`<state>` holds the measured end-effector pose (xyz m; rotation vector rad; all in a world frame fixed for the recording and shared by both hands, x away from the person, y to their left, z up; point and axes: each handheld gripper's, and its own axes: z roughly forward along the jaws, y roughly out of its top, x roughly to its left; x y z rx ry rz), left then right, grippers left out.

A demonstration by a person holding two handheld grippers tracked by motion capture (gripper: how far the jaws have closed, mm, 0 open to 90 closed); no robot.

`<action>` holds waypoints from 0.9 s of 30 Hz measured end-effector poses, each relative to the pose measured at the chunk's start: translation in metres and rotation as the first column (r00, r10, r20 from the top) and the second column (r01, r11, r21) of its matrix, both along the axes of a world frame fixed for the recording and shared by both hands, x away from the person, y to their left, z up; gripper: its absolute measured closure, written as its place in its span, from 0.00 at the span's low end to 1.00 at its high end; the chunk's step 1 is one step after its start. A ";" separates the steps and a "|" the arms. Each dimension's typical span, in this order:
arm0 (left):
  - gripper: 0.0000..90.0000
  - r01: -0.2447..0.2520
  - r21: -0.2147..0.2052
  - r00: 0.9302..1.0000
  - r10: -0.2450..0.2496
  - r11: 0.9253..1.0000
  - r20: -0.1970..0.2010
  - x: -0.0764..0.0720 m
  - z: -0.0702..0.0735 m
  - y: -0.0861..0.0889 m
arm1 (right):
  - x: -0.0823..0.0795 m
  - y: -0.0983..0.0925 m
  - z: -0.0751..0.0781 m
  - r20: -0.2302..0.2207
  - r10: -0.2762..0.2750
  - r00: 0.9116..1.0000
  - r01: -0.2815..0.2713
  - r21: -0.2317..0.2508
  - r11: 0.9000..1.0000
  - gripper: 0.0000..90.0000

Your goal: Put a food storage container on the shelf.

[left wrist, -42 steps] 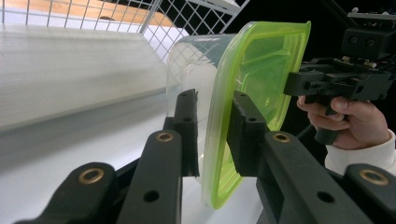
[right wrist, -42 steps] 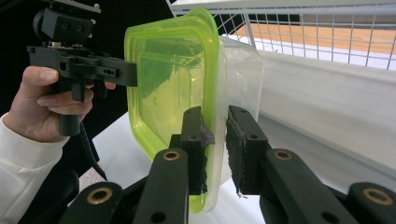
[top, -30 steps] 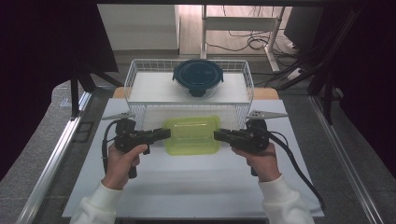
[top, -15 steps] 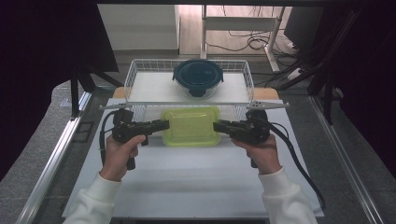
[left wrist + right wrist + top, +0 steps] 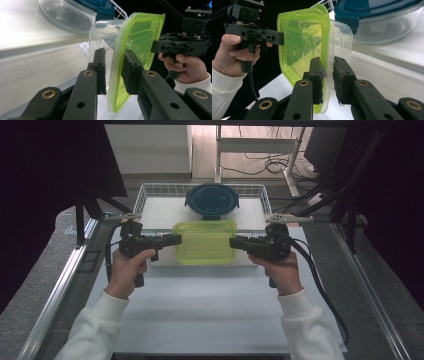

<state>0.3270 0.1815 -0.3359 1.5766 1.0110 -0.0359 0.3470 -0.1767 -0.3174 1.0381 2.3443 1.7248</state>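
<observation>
The box [image 5: 205,241], a clear container with a yellow-green lid, is held level above the white table [image 5: 210,315], just in front of the wire basket [image 5: 141,195]. It is gripped at both short ends. In the left gripper view the box [image 5: 130,50] is seen edge-on, its green lid turned toward the far hand and its clear body toward the basket side.

The left gripper [image 5: 172,239] is clenched on the box's left rim; in its own view the two black jaws are seen on either side of the lid's edge, the pads pressed against it. The right gripper [image 5: 236,242] is clenched on the right rim in the same way, and in the right gripper view the box [image 5: 307,47] is pinched between the pads at the seam of lid and body.

Each gripper is held in a hand with a white sleeve, the left hand [image 5: 125,272] and the right hand [image 5: 281,274] being well apart, with the box between them.

Behind the box, a round bowl [image 5: 212,201] with a dark blue lid is seen standing in the basket.
</observation>
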 end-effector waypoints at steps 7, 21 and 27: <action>0.83 0.012 -0.032 1.000 -0.013 0.999 -0.008 0.015 0.011 0.001 | 0.009 0.001 0.017 0.020 -0.011 1.000 0.011 -0.006 1.000 0.85; 0.83 0.011 -0.021 1.000 -0.011 1.000 0.001 0.049 0.040 0.001 | 0.037 0.003 0.046 0.035 -0.044 0.998 0.044 -0.021 0.999 0.85; 0.83 0.009 0.000 1.000 -0.009 1.000 0.003 0.061 0.051 -0.003 | 0.050 0.001 0.051 0.025 -0.059 0.998 0.060 -0.016 0.998 0.86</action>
